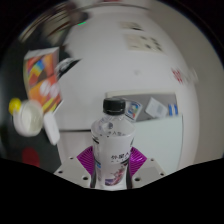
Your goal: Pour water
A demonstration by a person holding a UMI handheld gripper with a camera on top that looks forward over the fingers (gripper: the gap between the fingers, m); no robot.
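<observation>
Pink pads (pixel 88 160) press both sides of the water bottle (pixel 110 140), so my gripper (pixel 112 165) has it clamped, cap on. I'd keep it upright; I'd judge the white cup (pixel 50 125) on the table (pixel 190 140) to be the target.

Tool-mounted view, facing forward, close on bottle (pixel 111 140).

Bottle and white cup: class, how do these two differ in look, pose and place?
The bottle is clear with a black cap and a label; the white cup is opaque and plain. The bottle stands upright between the fingers, while the white cup sits apart to its left, untouched. The bottle looks taller than the white cup. Both rest on the white table.
</observation>
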